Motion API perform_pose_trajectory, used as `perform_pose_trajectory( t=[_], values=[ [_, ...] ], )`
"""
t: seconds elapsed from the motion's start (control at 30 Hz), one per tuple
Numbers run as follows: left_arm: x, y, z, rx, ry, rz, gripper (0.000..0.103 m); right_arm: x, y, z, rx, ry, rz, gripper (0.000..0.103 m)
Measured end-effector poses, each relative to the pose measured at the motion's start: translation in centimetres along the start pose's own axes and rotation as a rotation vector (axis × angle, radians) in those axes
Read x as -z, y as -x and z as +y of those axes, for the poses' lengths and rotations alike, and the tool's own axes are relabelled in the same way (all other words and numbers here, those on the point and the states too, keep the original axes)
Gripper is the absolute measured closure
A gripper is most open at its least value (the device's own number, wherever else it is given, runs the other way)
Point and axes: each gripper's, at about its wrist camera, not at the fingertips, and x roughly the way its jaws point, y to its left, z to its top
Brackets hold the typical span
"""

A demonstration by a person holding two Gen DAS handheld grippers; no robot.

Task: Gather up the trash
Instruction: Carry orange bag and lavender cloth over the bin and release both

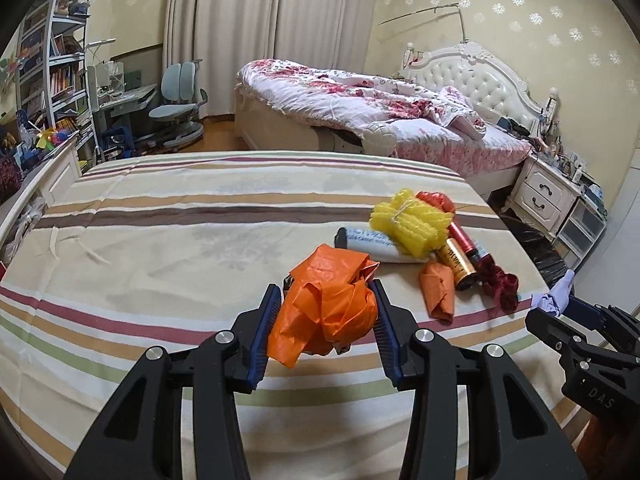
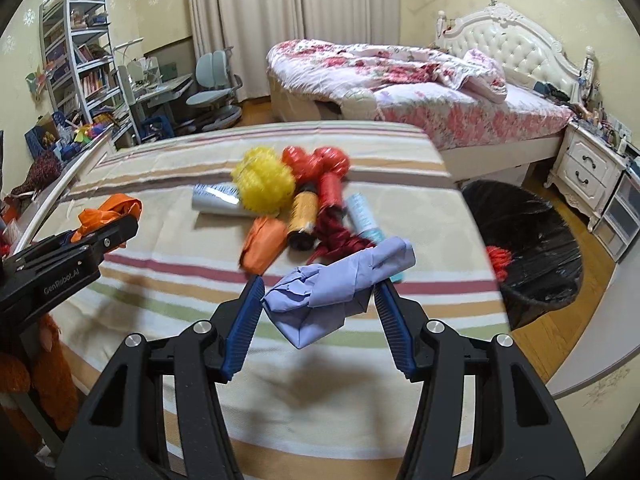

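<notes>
My left gripper (image 1: 324, 290) is shut on a crumpled orange plastic bag (image 1: 326, 316), held just above the striped tablecloth (image 1: 160, 240). My right gripper (image 2: 320, 284) is shut on a pale blue crumpled wad (image 2: 332, 292), also lifted off the cloth. Between and beyond them lies a pile of trash: a yellow mesh puff (image 2: 264, 184), red ribbon (image 2: 316, 162), a gold tube (image 2: 304, 214), a white tube (image 2: 214, 200), a small orange wad (image 2: 262, 246) and dark red ribbon (image 2: 336, 236). Each gripper shows in the other's view: the left gripper (image 2: 120, 228), the right gripper (image 1: 556, 300).
A bin lined with a black bag (image 2: 536, 240) stands on the floor off the table's right edge, with something red inside (image 2: 500, 260). Behind are a bed (image 1: 360, 100), a white nightstand (image 2: 588, 176), a bookshelf (image 1: 52, 60) and a grey chair (image 1: 180, 96).
</notes>
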Motion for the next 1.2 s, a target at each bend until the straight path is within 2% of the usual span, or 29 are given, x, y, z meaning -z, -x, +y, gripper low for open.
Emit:
perform_pose_trajectory(
  t=[0.33,0.6,0.9,1.2],
  values=[
    [-3.4,-2.7,-8.0,0.105,-0.092,-0.037,0.058,-3.9,0.9,-9.3,0.154,-0.105,-0.099,0.047],
    [-5.8,-5.9,-15.7,0.181,-0.167,-0.061,0.058,-5.4,-2.0,-16.3,0.247,-0.163,-0.090,0.047],
    [-6.1,-10.5,-22.3,0.201,-0.259,-0.020,0.058,-5.0,-5.1,-21.7,0.286,-0.215,-0.049,0.047],
    [-6.1,-13.3,-26.1,0.205,-0.305,0.009,0.058,-5.5,-6.4,-24.6,0.297,-0.232,-0.044,0.047]
  ],
)
